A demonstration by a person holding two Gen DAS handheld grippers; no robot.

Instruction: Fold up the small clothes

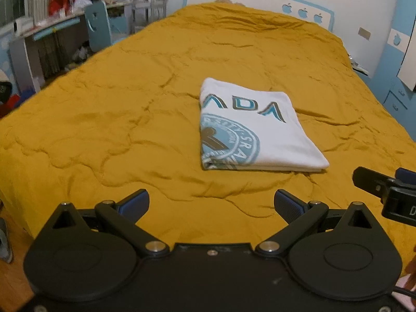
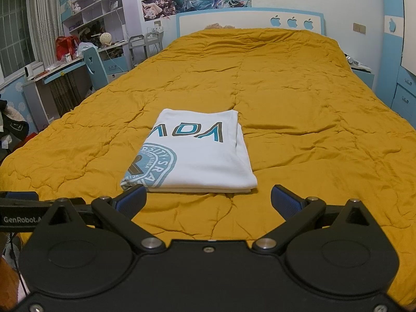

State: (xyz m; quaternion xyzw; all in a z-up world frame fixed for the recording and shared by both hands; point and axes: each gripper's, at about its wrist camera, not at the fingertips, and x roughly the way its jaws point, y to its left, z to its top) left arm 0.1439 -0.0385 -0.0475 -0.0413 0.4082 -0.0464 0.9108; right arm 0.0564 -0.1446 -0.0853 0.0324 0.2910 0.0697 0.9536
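Garment: a white cotton T-shirt (image 1: 256,130) with teal and brown lettering and a round teal crest lay folded into a neat flat rectangle, print side up.
Garment position: it rested on the mustard-yellow quilted bedspread (image 1: 117,130), toward the near half of the bed and roughly mid-width, with bare quilt on every side.
Garment edges: the stacked layers showed along the near edge; in the right wrist view the same T-shirt (image 2: 197,156) sat just beyond the tips of the jaws, not touched by them.
Left gripper: the black left gripper (image 1: 212,205) with blue finger pads hovered over the near edge of the bed, jaws spread wide apart and holding nothing.
Right gripper: the black right gripper (image 2: 208,201) with blue pads was likewise spread wide and empty, its left pad (image 2: 132,201) overlapping the near left corner of the shirt in view.
Gripper relation: the two sat side by side, each visible at the edge of the other's camera.
Background: a white and blue headboard (image 2: 249,20) with apple cut-outs stood at the far end of the bed; a cluttered desk (image 2: 65,70) stood by the left wall.
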